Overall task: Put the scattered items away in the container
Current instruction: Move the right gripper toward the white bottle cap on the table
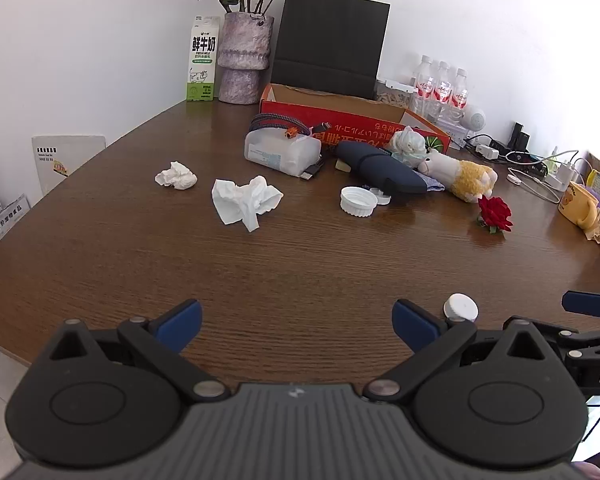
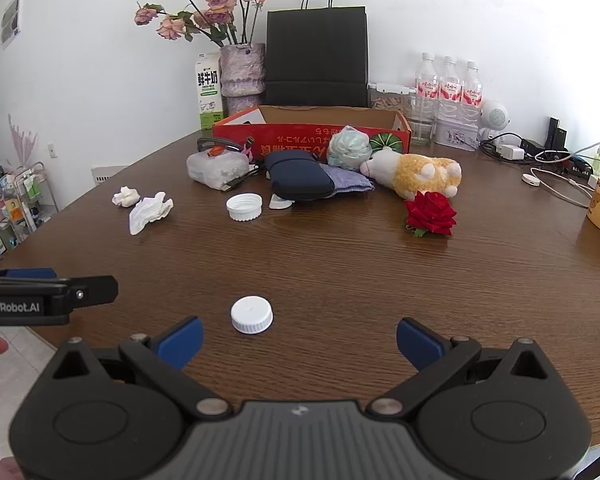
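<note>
While both the left gripper [image 1: 296,326] and right gripper [image 2: 300,342] hover spread and empty, the red cardboard box [image 2: 312,136] sits far ahead on the bench [image 2: 340,272]; its inside is hidden; a white cap [image 2: 252,315] lies just ahead of the right gripper.

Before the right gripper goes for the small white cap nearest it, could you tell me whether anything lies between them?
Nothing visible does: the small white cap lies on bare table just ahead of the open right gripper.

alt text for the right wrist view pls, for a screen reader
The right claw hangs open and empty over a brown wooden table, with a white bottle cap lying just ahead of it. Further back lie crumpled tissues, an upturned white lid, a red rose and a plush toy before an open red cardboard box.
</note>
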A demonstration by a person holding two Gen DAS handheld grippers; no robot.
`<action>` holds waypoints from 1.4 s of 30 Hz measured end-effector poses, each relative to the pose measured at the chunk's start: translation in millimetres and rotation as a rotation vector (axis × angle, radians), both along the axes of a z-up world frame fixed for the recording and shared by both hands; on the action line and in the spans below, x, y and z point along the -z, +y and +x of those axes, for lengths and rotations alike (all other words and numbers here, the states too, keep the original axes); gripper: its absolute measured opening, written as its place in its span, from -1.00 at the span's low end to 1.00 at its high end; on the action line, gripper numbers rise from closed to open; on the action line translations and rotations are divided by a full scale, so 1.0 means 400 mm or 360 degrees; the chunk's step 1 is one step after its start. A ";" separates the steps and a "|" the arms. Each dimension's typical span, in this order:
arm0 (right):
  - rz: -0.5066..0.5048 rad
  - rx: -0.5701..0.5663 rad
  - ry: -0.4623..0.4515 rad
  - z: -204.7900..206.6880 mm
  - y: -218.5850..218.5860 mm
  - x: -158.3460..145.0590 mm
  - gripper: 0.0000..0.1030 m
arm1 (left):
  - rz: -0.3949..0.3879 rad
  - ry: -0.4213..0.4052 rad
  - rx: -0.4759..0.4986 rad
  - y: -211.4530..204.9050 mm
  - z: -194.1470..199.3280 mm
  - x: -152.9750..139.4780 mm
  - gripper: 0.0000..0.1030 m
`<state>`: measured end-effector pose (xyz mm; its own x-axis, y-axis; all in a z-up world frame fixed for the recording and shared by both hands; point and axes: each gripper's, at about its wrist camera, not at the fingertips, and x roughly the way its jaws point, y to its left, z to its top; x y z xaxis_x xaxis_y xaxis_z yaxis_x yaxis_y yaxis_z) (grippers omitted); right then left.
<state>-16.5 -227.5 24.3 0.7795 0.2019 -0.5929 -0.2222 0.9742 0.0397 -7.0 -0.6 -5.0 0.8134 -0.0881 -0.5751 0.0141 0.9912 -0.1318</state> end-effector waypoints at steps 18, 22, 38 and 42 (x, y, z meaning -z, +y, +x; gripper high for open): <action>0.0006 -0.0009 0.0006 0.001 0.003 0.007 1.00 | -0.0007 0.0021 -0.0001 0.005 0.002 0.008 1.00; 0.0006 -0.0009 0.0007 0.001 0.004 0.009 1.00 | -0.0009 0.0023 -0.0001 0.006 0.001 0.008 1.00; 0.0010 -0.0034 0.0027 0.004 0.014 0.022 1.00 | -0.0026 0.0064 -0.0029 0.018 0.017 0.017 1.00; 0.0023 -0.0046 0.0040 0.018 0.014 0.024 0.98 | -0.0026 0.0072 -0.0047 0.027 0.016 0.021 1.00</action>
<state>-9.4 -221.8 14.9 0.7583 0.2327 -0.6090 -0.2488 0.9667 0.0596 -0.7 10.2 -13.5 0.7890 -0.0744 -0.6099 -0.0212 0.9888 -0.1479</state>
